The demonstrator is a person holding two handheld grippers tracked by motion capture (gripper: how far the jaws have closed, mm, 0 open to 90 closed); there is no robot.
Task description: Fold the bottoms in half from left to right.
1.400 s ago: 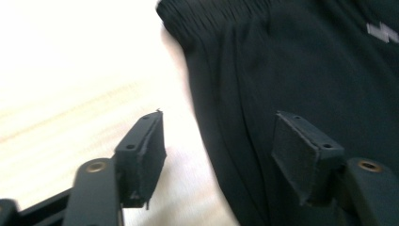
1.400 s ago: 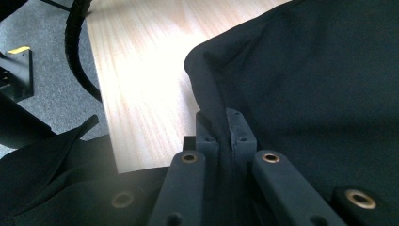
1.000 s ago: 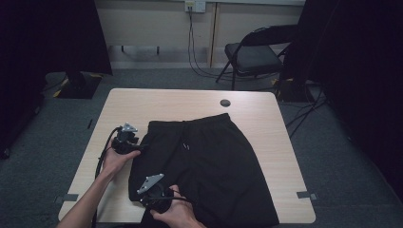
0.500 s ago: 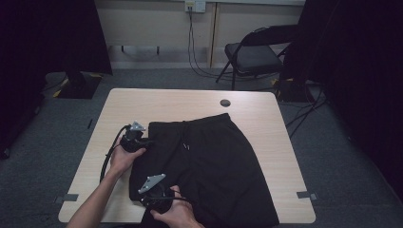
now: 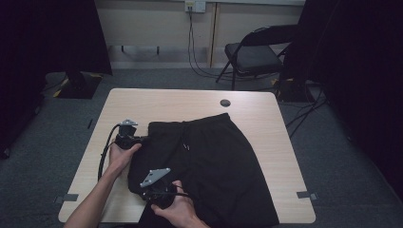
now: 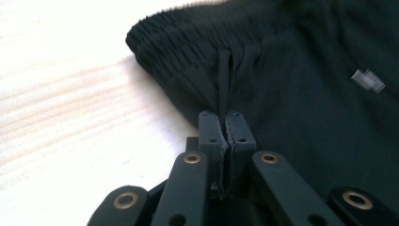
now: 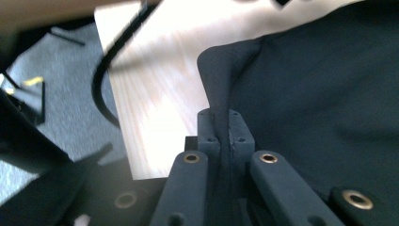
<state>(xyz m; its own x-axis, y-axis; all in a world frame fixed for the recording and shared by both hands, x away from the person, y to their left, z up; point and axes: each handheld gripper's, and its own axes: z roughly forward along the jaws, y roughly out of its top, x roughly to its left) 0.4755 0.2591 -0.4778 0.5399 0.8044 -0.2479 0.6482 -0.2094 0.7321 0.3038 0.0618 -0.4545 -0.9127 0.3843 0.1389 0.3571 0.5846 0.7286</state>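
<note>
A pair of black shorts (image 5: 209,166) lies spread flat on a light wooden table (image 5: 266,114), covering the middle and near part of the top, with the waistband toward the left edge as seen from the high view and the legs running toward the person's side. A small metal-tipped drawstring (image 5: 187,147) rests on the cloth near the waistband.

The left gripper (image 5: 142,140), held in the person's left hand (image 5: 119,156), sits at the left corner of the waistband. Its jaws have just been closing, and in the left gripper view they stand together on a thin upright fold of the ribbed waistband (image 6: 197,56), which rises from between the pads.

The right gripper (image 5: 145,194), held in the right hand (image 5: 178,211), sits at the near left edge of the shorts, close to the table's front edge. In the right gripper view its jaws are clamped on a pinch of the black cloth, which stands up in a peak above the pads.

Beyond the table stand a folding chair (image 5: 254,54) and a wall socket (image 5: 195,5) with cables hanging from it.
</note>
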